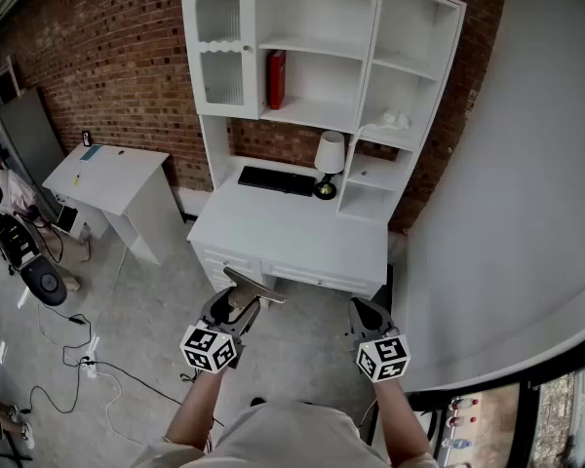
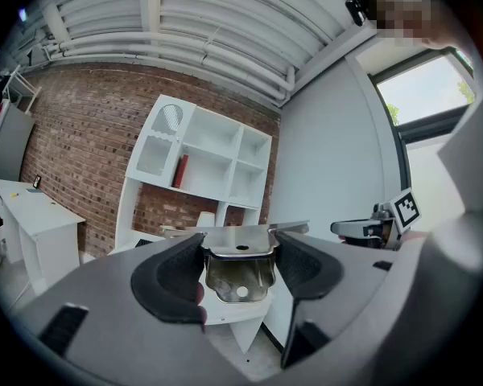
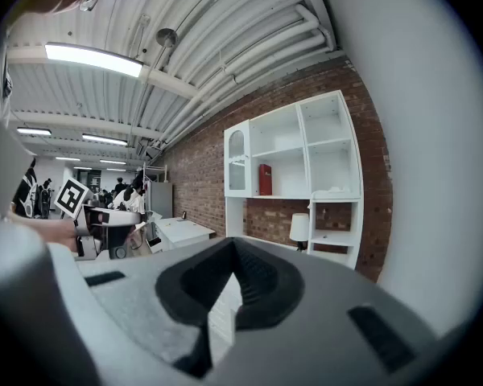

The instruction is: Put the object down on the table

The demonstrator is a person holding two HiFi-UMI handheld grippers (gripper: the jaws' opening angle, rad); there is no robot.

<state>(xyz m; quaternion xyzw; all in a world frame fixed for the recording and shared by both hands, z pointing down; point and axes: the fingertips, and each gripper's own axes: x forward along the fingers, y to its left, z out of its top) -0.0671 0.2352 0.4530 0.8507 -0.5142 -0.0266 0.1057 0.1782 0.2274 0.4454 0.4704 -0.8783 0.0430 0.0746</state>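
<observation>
The left gripper (image 1: 236, 300) has its fingers (image 2: 173, 276) spread fairly wide, pressed on a shiny bent metal bracket (image 2: 240, 273) with round holes, held in the air short of the white desk (image 1: 292, 234); the right gripper (image 3: 232, 256) is empty, its ribbed black fingers closed tip to tip. What seems a red book (image 1: 276, 79) stands in the desk's shelves.

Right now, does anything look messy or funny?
Nothing is spilled or broken. The shiny bent metal bracket is the one stray thing: the left gripper clamps it in the air, short of the white desk. Black cables sprawl loosely across the grey floor.
</observation>
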